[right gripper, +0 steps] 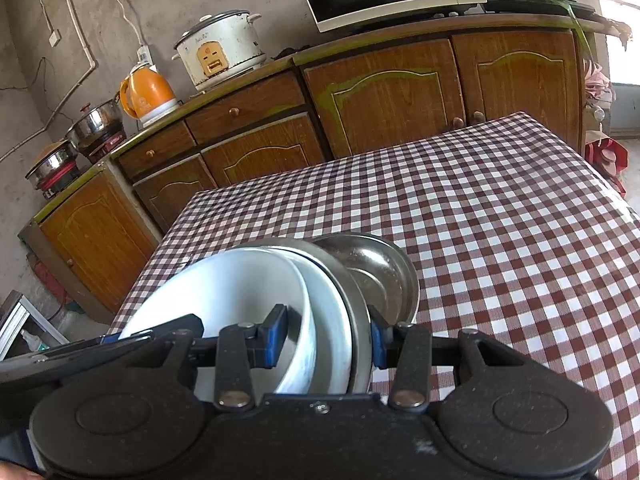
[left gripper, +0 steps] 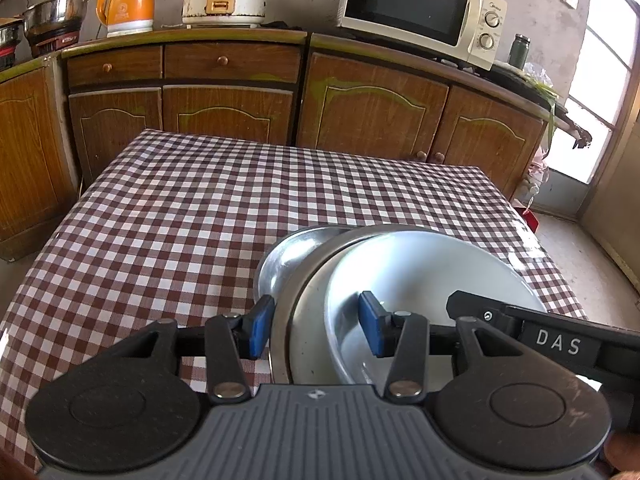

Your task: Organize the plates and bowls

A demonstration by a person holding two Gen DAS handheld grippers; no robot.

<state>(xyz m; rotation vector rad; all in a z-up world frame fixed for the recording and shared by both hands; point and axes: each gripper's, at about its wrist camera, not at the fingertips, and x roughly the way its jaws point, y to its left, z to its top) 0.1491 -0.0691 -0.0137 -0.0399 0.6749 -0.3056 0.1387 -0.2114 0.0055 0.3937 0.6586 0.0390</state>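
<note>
Both grippers clamp one nested stack of dishes from opposite sides above the checked tablecloth [left gripper: 180,208]. Left gripper [left gripper: 316,330]: blue pads closed across the stack's near rims. Right gripper [right gripper: 326,336]: pads likewise pressed on the rims. Steel basin [left gripper: 286,320] outermost, white bowl [left gripper: 424,268] nested inside; a smaller steel plate [left gripper: 288,252] lies just beyond, on the cloth.

You face brown wooden cabinets [left gripper: 224,92] under a bare grey concrete wall [right gripper: 80,20]; daylight enters your right-side window [left gripper: 612,52] onto a red-checked tablecloth [left gripper: 180,216].
</note>
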